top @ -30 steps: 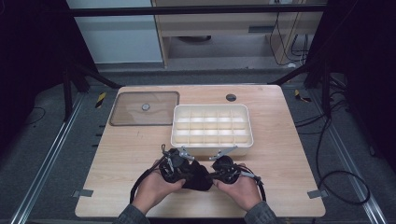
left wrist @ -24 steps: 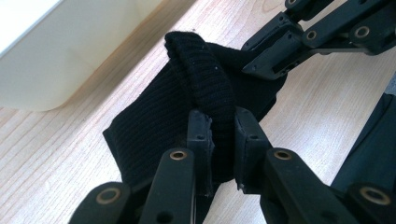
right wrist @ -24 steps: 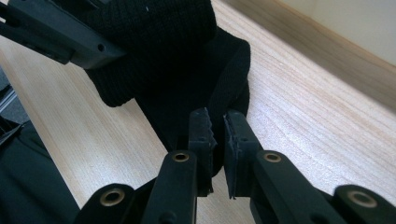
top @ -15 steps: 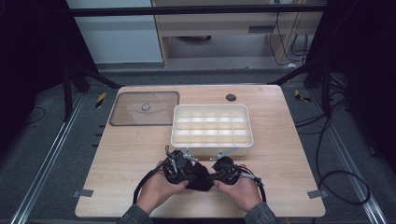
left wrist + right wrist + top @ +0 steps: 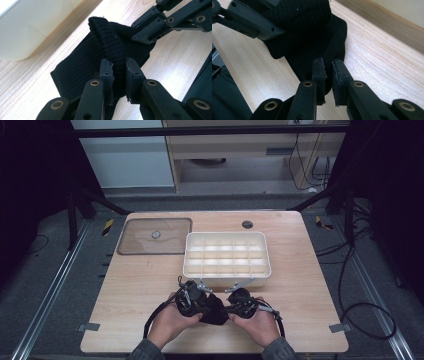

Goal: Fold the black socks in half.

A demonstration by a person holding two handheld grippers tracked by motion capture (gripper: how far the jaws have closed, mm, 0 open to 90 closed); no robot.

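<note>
On the bench (image 5: pixel 130 285), just in front of the compartment box (image 5: pixel 227 255), little has changed: the black knit sock (image 5: pixel 214 309) lies between both hands, left gripper (image 5: pixel 119 72) and right gripper (image 5: pixel 329 68) each pinching it, apparently mid-fold.

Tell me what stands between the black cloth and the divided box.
Nothing visible. The cloth, pinched by the left hand-held gripper and the right hand-held gripper, lies just before the box, with bare table between.
</note>
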